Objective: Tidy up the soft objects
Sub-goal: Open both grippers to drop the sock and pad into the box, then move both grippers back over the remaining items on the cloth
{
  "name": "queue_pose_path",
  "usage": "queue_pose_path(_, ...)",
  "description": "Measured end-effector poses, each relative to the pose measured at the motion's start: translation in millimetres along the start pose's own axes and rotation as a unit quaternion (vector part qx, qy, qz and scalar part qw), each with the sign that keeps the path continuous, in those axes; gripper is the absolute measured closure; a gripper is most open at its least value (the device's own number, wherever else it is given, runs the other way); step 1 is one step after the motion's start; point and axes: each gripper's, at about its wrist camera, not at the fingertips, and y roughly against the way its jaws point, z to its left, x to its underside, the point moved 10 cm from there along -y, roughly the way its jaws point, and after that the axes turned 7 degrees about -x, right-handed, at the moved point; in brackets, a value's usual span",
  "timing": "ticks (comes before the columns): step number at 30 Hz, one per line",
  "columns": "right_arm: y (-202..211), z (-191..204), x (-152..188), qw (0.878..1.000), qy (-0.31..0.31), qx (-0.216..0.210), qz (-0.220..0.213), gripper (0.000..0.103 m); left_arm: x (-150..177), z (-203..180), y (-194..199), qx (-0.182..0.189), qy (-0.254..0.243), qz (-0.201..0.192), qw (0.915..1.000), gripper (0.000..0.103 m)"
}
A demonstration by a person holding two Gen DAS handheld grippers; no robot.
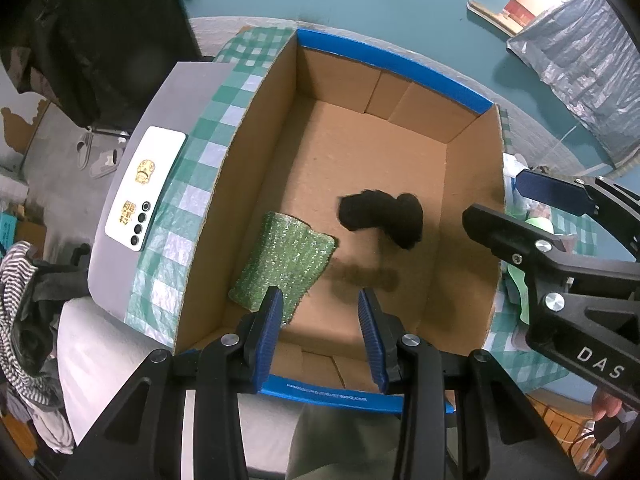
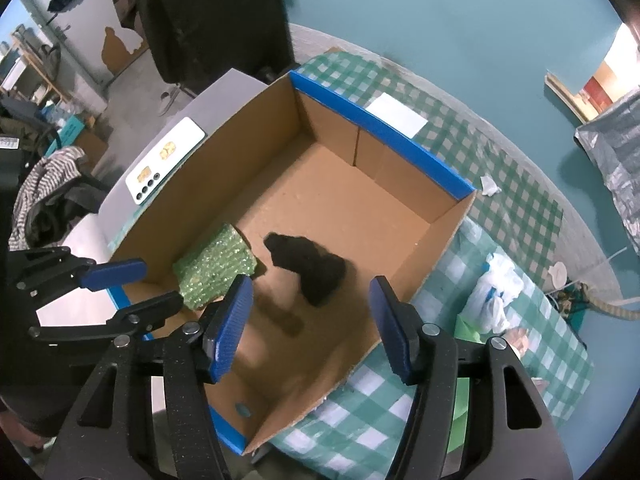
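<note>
- the left tool (image 1: 320,312) hung over the near end of the cardboard box (image 1: 460,136), pointing straight down, its blue pads partly apart with nothing between them.
- the right tool (image 2: 312,312) stood over the box's right side with its pads wider apart, also holding nothing; the black fuzzy clump (image 2: 310,270) showed below it, blurred, and i could not tell if it was falling or already settled on the box floor.
- the green sponge (image 1: 282,266) lay on the box floor against the left wall, near the front corner, just beside the clump but not touching it.
- risk, as i judged it: the sponge leaned a little up the left wall, so a careless pass by either tool could tip or drag it; the two tools were close together over the box and could knock each other if both went in at once.
- risk: more soft things, such as the white plastic bag (image 2: 494,292), waited on the checked tabletop (image 2: 520,216) to the right; a loose grab could snag the cloth or drop the bag outside the box.
- the sponge's long axis ran from the near-left corner toward the box's middle, its curved end pointing away from the person.
- the clump's long axis ran roughly across the box, left to right.
</note>
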Motion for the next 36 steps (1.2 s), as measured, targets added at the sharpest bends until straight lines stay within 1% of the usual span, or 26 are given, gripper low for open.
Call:
queue_pose_path(6, 7, -11, 7, 1.0, -0.011, 0.004, 0.0, 0.041, -1, -5, 4, 0.001, -0.004, -0.003, 1.0, 0.063)
queue_pose_path(10, 14, -22, 14, 1.0, -0.027, 0.007, -0.002, 0.04, 2, -14, 4, 0.006, -0.008, 0.004, 0.9999, 0.063)
queue_pose_path(18, 30, -47, 31, 0.998, -0.054, 0.017, -0.006, 0.04, 3, -37, 7, 0.012, -0.031, 0.006, 0.9994, 0.063)
queue_pose_path(21, 35, -57, 38, 0.998, -0.063, 0.021, -0.007, 0.04, 2, -45, 9, 0.013, -0.041, 0.006, 0.9991, 0.057)
queue_pose_path(26, 45, -73, 54, 0.997, -0.078, 0.027, -0.006, 0.039, 2, -62, 10, 0.016, -0.058, 0.007, 0.9982, 0.057)
queue_pose_path(30, 51, -85, 67, 0.995, -0.093, 0.033, -0.005, 0.036, 1, -74, 12, 0.021, -0.066, 0.006, 0.9976, 0.056)
queue_pose_path(36, 61, -104, 84, 0.993, -0.11, 0.043, -0.006, 0.036, -1, -89, 15, 0.025, -0.079, 0.004, 0.9965, 0.056)
